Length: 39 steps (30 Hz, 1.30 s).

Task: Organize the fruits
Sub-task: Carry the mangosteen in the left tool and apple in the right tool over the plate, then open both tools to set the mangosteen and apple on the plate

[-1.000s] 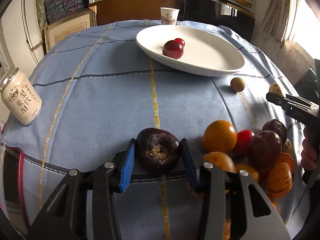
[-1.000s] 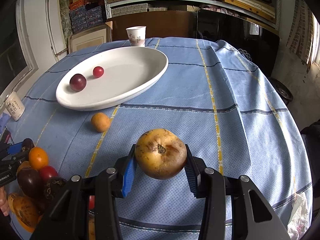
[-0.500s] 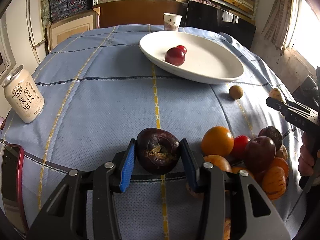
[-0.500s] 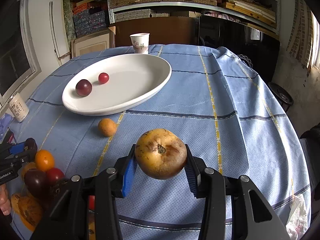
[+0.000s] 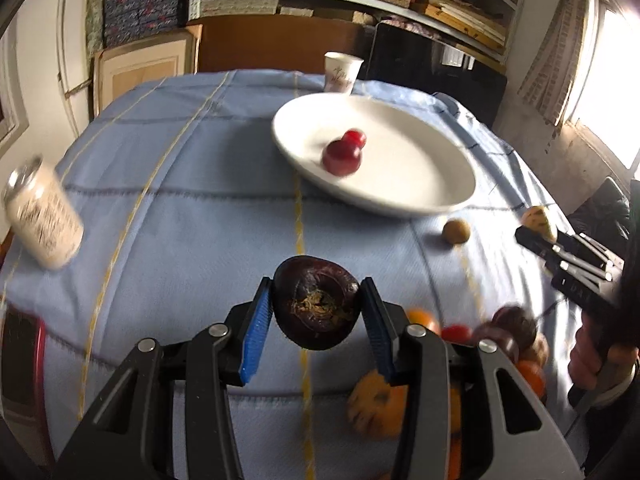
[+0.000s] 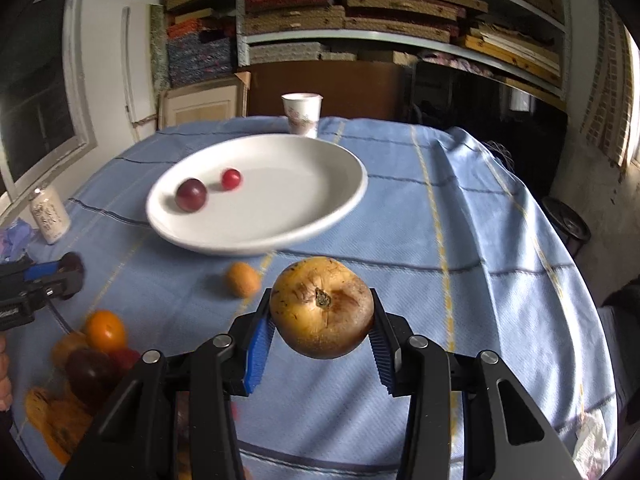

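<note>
Fruits sit in three places right now: a loose heap of orange, red and dark purple fruit (image 6: 92, 352) at the near left of the table, two in the dish, and one in each tool. The round table wears a light blue cloth with yellow and dark stripes (image 6: 460, 240). At its middle lies a large white oval dish (image 6: 320, 200) holding a dark red plum (image 6: 191, 200) and a small red cherry tomato (image 6: 231, 179) side by side. A small tan round fruit (image 6: 242, 279) rests on the cloth just in front of the dish. Behind the dish stands a white paper cup (image 6: 302, 114); at the far left a pale drink can (image 5: 42, 220) stands on the cloth. Beyond the table, shelves stacked with boxes and boards (image 6: 360, 12) fill the wall.

Now the hands. The left gripper (image 5: 316, 314) is tilted down over the cloth, blue pads clamped on a wrinkled dark purple fruit (image 5: 316, 308), carried clear of the table. The right gripper (image 6: 322, 324) angles down too, pads pressed on both sides of a yellow-brown round fruit with a dry stem (image 6: 322, 312), held above the cloth short of the dish. At the right edge of the left view, a hand (image 5: 592, 360) grips the other tool's handle.
</note>
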{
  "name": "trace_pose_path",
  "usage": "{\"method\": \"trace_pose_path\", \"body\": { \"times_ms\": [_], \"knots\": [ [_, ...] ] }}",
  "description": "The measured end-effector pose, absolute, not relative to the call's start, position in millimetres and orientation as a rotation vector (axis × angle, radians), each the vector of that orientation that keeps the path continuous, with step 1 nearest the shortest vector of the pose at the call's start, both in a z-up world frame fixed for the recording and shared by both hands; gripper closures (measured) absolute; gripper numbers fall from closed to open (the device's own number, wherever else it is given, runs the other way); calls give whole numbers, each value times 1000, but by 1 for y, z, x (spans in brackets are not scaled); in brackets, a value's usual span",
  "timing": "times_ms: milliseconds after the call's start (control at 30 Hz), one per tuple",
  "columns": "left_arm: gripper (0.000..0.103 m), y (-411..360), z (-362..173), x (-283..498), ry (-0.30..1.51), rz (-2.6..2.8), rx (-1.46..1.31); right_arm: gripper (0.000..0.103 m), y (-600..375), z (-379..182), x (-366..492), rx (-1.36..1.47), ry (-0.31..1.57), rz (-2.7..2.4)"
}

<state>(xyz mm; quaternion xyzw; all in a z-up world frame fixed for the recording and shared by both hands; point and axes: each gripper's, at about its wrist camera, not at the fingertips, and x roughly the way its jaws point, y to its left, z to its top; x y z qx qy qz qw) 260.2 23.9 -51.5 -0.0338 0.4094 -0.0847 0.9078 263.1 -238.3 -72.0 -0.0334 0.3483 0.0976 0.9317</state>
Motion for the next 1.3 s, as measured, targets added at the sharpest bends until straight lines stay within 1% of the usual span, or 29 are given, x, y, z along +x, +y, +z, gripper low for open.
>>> {"method": "trace_pose_path", "body": {
  "times_ms": [200,333,567,733,800,867,900,933,1067,1100,1133,1167,1300],
  "knots": [
    [60,-3,-29,294,810,-240,-53,58,-220,-58,282,-60,687,267],
    [60,-22,-22,326,805,-289,-43,58,-208,-54,311,-46,694,292],
    [60,-43,-29,386,840,-275,1,58,-202,-62,364,15,755,301],
    [60,-51,-43,413,883,-268,25,58,-199,-72,389,7,799,286],
    [59,-53,-44,416,872,-260,40,58,-199,-76,395,8,812,287],
    [53,-55,-43,416,860,-250,55,57,-199,-80,400,2,823,289],
    [47,-54,-42,415,850,-241,58,57,-199,-81,401,2,826,287],
    [44,-53,-41,415,847,-239,58,57,-200,-81,402,4,829,287],
    [44,-43,-31,407,842,-230,19,56,-203,-79,398,11,834,296],
    [41,-40,-29,404,838,-226,10,55,-203,-77,396,8,825,296],
    [35,-37,-26,400,833,-219,3,52,-203,-74,394,4,814,298],
    [34,-33,-24,395,828,-208,-2,51,-203,-69,391,-5,799,297],
    [34,-16,-15,362,802,-173,-23,51,-209,-51,372,5,755,297]
  ]
}}
